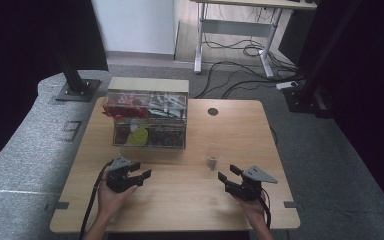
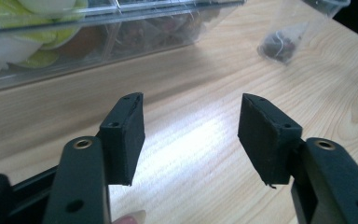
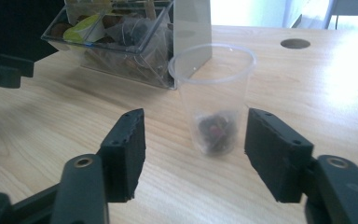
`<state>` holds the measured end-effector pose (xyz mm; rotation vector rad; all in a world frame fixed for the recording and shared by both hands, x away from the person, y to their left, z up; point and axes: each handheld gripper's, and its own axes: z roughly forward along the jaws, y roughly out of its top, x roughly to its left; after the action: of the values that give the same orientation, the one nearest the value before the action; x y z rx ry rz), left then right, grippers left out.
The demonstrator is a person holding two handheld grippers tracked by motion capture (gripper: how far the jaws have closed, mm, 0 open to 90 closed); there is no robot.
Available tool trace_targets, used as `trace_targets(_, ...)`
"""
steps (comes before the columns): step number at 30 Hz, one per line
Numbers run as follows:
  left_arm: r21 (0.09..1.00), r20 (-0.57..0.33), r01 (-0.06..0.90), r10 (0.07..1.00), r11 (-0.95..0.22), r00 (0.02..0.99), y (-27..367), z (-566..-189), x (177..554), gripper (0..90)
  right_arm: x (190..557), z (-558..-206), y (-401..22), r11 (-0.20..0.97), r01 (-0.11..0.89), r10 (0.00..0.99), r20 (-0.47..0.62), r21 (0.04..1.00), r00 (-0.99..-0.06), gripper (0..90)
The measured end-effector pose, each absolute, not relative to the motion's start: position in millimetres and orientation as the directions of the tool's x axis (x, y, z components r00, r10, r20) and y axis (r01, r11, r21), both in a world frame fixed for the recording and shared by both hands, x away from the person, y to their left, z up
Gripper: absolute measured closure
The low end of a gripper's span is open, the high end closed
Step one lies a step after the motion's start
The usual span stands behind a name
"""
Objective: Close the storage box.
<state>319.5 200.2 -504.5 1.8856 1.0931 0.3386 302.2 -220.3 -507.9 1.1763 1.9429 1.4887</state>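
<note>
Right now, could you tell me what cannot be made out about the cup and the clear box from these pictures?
- Cup contents: a small dark clump at the bottom, too blurred in the right gripper view and too small in the high view to identify.
- Clear box: cut off by the top edge in the left gripper view; glare hides its contents in the high view.

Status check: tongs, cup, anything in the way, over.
Left tongs and right tongs open, empty. Clear cup upright on table, dark bit inside, just ahead of right tongs, untouched. Path clear; clear organizer box sits behind.
</note>
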Motion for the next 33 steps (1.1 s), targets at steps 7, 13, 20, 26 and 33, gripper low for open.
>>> trace_targets(7, 0.800, -0.195, 0.568, 0.813, -0.191, 0.549, 200, -515, 304, 38.5, 291, -521, -236, 0.072, 0.392, 0.835, 0.159, 0.917, -0.527, 33.8)
trace_targets(13, 0.791, -0.141, 0.567, 0.834, -0.229, 0.533, 202, -521, 291, 37.2, 284, -536, -252, 0.096, 0.441, 0.859, 0.150, 0.893, -0.490, 32.6)
trace_targets(20, 0.778, -0.112, 0.574, 0.842, -0.256, 0.527, 207, -534, 279, 35.6, 280, -551, -267, 0.092, 0.519, 0.890, 0.164, 0.850, -0.426, 32.4)
trace_targets(26, 0.759, -0.071, 0.580, 0.847, -0.297, 0.527, 209, -542, 275, 35.0, 282, -551, -266, 0.102, 0.526, 0.890, 0.158, 0.844, -0.427, 32.4)
trace_targets(33, 0.760, -0.080, 0.582, 0.848, -0.288, 0.523, 209, -544, 276, 35.0, 282, -551, -264, 0.115, 0.526, 0.890, 0.147, 0.843, -0.431, 32.4)
